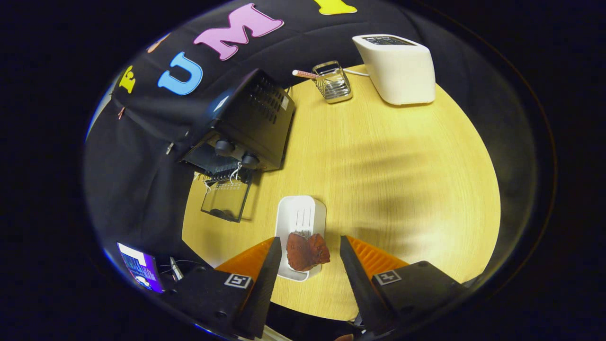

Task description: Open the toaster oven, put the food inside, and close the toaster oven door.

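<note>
Toaster oven (pixel 246 123) door (pixel 226 201) already down flat on counter (pixel 388 180), cavity clear for loading. Tool (pixel 307 258) spread wide, fingers flanking the reddish food (pixel 307 251) on the white tray (pixel 300 213), touching nothing; likely lining up to pinch it.

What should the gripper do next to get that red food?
Probably lower a little and close. The toaster oven door already hangs open, so the food comes next. The gripper is open, its fingers either side of the reddish-brown food, which lies at the near end of the white tray. Neither finger appears to press on the food yet.
</note>
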Available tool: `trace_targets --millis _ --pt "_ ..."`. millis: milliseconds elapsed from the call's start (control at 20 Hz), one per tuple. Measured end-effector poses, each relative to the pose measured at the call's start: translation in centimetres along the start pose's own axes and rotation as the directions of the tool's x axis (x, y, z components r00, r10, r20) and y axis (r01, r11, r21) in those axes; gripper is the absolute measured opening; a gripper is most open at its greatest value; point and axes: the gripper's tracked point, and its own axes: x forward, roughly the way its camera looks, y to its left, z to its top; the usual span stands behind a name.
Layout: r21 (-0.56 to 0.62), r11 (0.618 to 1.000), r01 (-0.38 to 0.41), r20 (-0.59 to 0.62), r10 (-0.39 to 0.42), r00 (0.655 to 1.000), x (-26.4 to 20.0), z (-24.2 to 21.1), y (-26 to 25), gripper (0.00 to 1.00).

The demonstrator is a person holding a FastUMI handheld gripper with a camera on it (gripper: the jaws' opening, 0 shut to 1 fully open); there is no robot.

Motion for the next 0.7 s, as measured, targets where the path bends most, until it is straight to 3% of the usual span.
trace_targets --millis 100,200,350,550,700 --pt "0.032 0.999 -0.016 -0.050 0.017 0.999 1.0 -0.8 -0.2 0.65" --pt "0.026 1.000 -0.012 -0.120 0.015 0.993 1.5 -2.1 -0.8 0.42" --pt "0.001 0.998 -0.055 -0.082 0.055 0.995 0.5 -1.5 0.4 0.15" --pt "-0.088 0.996 0.020 0.062 -0.014 0.998 -2.1 0.1 1.9 0.13" --pt "-0.134 0.991 0.029 0.213 0.000 0.977 -5.0 1.7 6.2 0.13"
